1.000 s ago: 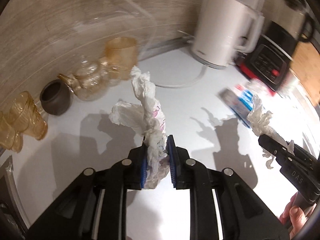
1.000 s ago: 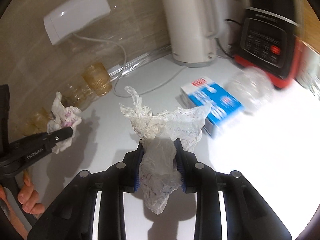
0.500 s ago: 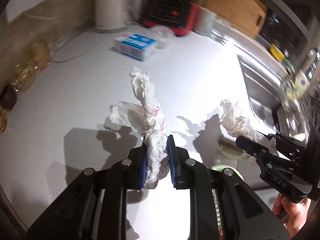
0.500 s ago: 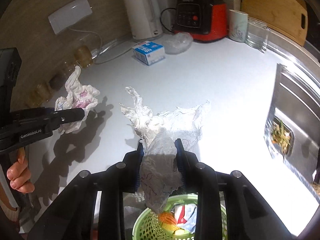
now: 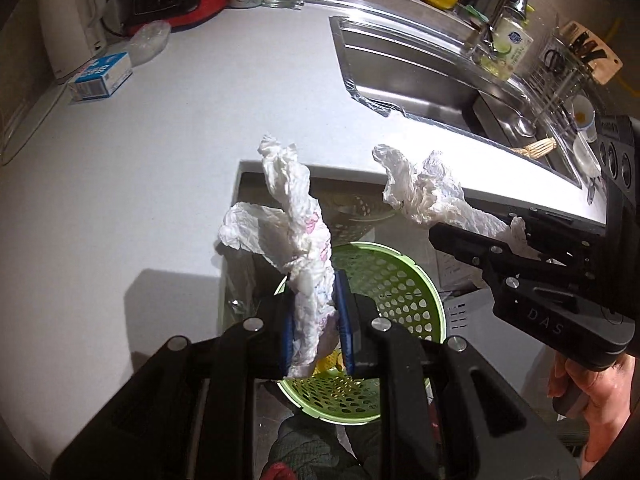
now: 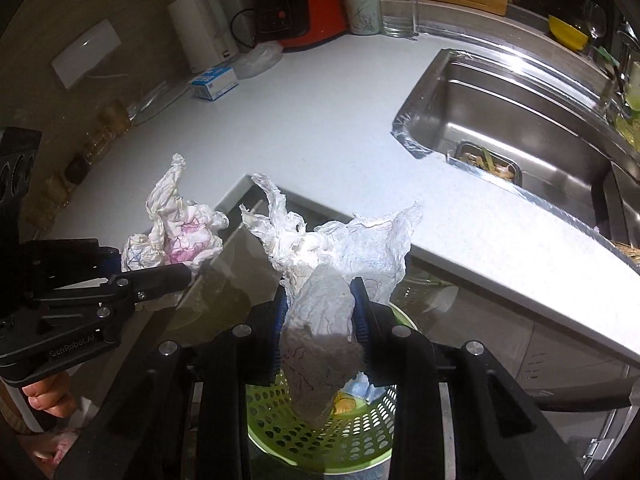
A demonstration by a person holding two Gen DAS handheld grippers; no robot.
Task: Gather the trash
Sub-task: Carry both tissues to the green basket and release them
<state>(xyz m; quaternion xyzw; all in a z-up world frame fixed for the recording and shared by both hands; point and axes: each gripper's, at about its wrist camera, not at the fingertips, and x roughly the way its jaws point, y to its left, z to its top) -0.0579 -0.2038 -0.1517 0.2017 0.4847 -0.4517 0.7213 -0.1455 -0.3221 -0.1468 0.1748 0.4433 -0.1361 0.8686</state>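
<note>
Your left hand-held gripper point(image 5: 316, 316) was clenched on a crumpled tissue with pink print point(image 5: 296, 240), its blue pads point(image 5: 343, 320) pressing the wad from both sides while the loose ends stood up toward twelve o'clock. Your right hand-held gripper point(image 6: 320, 320) was likewise clenched on a larger crumpled white paper point(image 6: 332, 264), which fanned out above the fingers and hung down below them. Both pieces of trash were held in the air past the edge of the white bench point(image 5: 140, 152), over a green perforated basket point(image 5: 396, 280) that sat lower down, directly under the fingers at about six o'clock in both wrist views. That basket already held some scraps, something yellow and something blue among them. In the left wrist view your right hand-held gripper came in from three o'clock, with your right hand point(image 5: 588, 396) at its handle near four o'clock; in the right wrist view your left hand-held gripper came in from nine o'clock, with the fingers of your left hand point(image 6: 48, 396) showing at eight o'clock. On the bench, toward eleven o'clock, a blue-and-white box point(image 6: 214, 82) lay near a white kettle point(image 6: 202, 36) and a red-and-black appliance point(image 6: 300, 12). A steel sink point(image 6: 520, 120) was set into the bench toward two o'clock.
</note>
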